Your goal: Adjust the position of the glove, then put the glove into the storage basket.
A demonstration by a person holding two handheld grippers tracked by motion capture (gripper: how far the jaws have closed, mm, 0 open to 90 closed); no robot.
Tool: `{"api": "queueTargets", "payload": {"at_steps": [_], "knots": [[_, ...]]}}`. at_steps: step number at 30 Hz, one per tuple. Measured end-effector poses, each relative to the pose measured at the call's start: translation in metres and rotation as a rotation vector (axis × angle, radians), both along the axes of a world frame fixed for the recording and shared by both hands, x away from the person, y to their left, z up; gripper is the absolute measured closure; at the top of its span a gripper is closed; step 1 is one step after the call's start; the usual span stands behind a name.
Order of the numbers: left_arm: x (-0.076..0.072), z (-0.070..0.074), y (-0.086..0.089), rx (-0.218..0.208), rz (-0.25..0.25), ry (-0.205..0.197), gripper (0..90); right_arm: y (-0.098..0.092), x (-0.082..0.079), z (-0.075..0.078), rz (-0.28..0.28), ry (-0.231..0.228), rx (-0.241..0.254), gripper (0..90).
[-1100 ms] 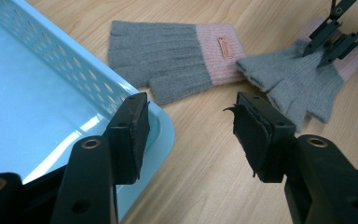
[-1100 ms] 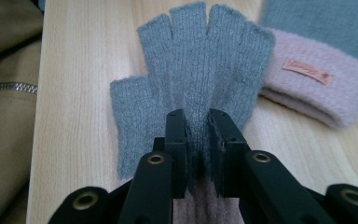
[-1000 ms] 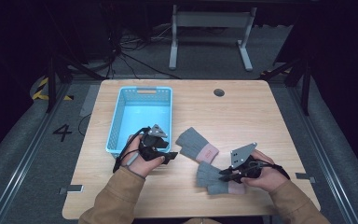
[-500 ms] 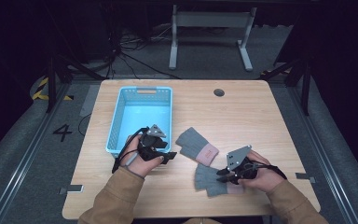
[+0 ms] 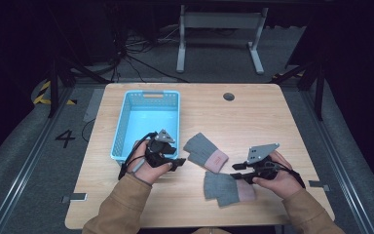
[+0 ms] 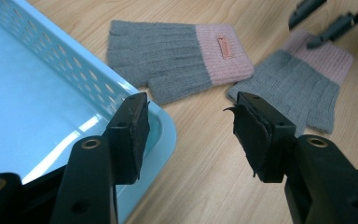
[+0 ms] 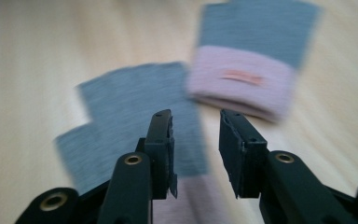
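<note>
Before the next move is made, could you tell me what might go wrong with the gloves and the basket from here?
1. The right gripper, whose jaws have just been opening, sits over the nearer glove with nothing between them; a shallow closing might pinch only loose knit.
2. The two gloves almost touch, so dragging one could shift the far glove.
3. The left gripper is beside the basket corner and could nudge it.

Two ribbed knit gloves (image 5: 206, 152) (image 5: 228, 188), soft matt grey and pink wool; glossy smooth blue plastic basket (image 5: 121, 130); pale wood-grain surface (image 5: 253, 117); matt black plastic jaws
</note>
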State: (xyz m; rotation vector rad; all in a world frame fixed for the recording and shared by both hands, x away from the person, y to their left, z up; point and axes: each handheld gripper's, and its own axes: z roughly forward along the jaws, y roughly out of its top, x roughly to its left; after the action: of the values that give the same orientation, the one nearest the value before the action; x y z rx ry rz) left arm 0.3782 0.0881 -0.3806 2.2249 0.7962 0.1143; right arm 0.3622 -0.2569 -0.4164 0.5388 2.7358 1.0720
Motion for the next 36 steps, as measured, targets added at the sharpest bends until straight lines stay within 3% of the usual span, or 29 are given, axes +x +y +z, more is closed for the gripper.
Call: {"api": "queueTargets", "payload": {"at_steps": [4, 8, 16, 22, 27, 28, 36], "knots": [[0.000, 0.000, -0.001, -0.001, 0.000, 0.000, 46.4, -0.014, 0.005, 0.009, -0.191, -0.015, 0.081, 63.5], [0.001, -0.001, -0.001, 0.002, -0.001, 0.002, 46.4, -0.021, 0.007, 0.012, -0.257, -0.015, 0.090, 62.8], [-0.001, -0.001, -0.001, 0.008, -0.002, 0.004, 46.4, -0.020, 0.008, 0.011, -0.296, -0.008, 0.072, 61.6], [-0.003, 0.000, 0.003, 0.006, 0.013, 0.002, 46.4, -0.013, 0.012, 0.012, -0.290, -0.001, 0.063, 60.8], [-0.007, 0.000, 0.008, 0.009, 0.028, -0.001, 46.1, 0.000, 0.021, 0.016, -0.296, 0.011, 0.061, 59.8], [-0.008, 0.000, 0.010, 0.012, 0.030, -0.002, 46.1, 0.006, 0.025, 0.015, -0.294, 0.018, 0.035, 59.6], [-0.012, -0.002, 0.015, 0.013, 0.045, 0.002, 45.9, 0.027, 0.043, 0.013, -0.304, 0.047, 0.000, 58.4]]}}
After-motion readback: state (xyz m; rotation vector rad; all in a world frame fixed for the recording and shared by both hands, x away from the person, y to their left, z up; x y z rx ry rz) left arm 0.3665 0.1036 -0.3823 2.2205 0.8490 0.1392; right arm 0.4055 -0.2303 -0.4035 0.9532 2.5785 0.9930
